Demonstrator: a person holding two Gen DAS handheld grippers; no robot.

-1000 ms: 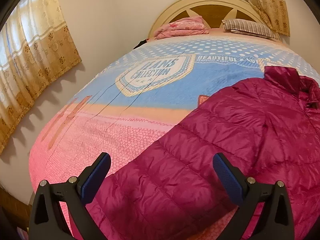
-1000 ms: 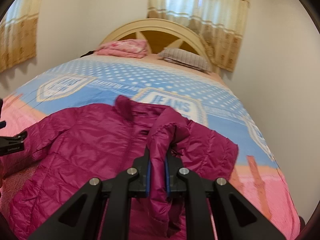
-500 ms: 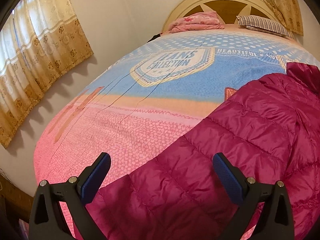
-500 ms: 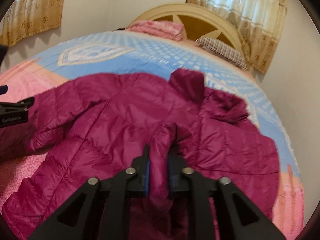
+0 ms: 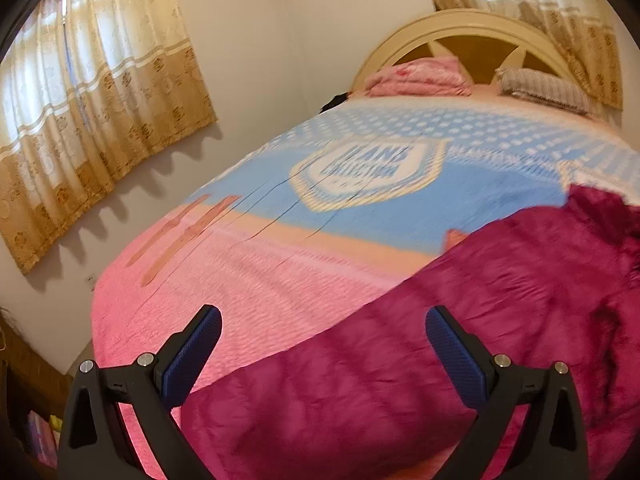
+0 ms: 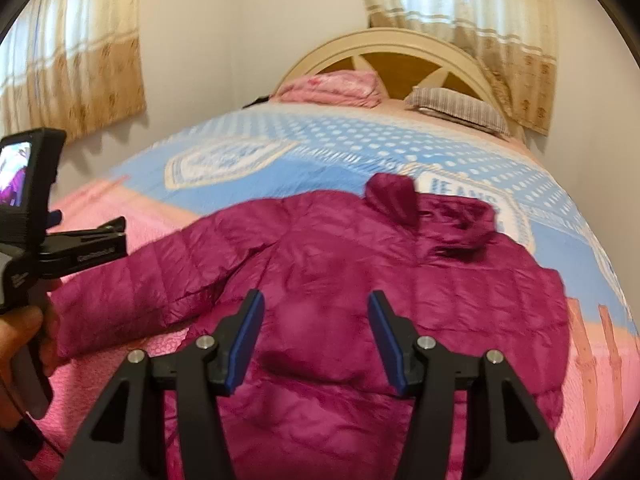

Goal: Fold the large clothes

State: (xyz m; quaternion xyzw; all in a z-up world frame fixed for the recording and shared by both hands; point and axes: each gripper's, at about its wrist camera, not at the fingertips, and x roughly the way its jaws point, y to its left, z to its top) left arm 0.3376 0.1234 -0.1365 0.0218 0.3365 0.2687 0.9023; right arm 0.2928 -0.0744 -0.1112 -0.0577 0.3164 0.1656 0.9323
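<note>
A magenta quilted puffer jacket (image 6: 352, 264) lies spread on the bed, collar toward the headboard, one sleeve folded over its body. My right gripper (image 6: 316, 336) hangs above the jacket's lower middle; its jaws are opening and nothing is pinched between the blue pads. In the left wrist view the jacket (image 5: 460, 340) fills the lower right. My left gripper (image 5: 322, 344) stands wide open over the jacket's left sleeve, empty. The left gripper's body (image 6: 64, 256) and a hand (image 6: 20, 332) show at the left edge of the right wrist view.
The bed has a pink and blue printed bedspread (image 5: 248, 272). A folded pink blanket (image 6: 332, 86) and a striped pillow (image 6: 456, 110) lie by the curved headboard (image 6: 404, 54). Curtains (image 5: 92, 100) hang on the wall to the left of the bed.
My right gripper let go of the jacket's sleeve, which now lies flat on the jacket, and its jaws spread apart. The left gripper drew back to the left, staying open.
</note>
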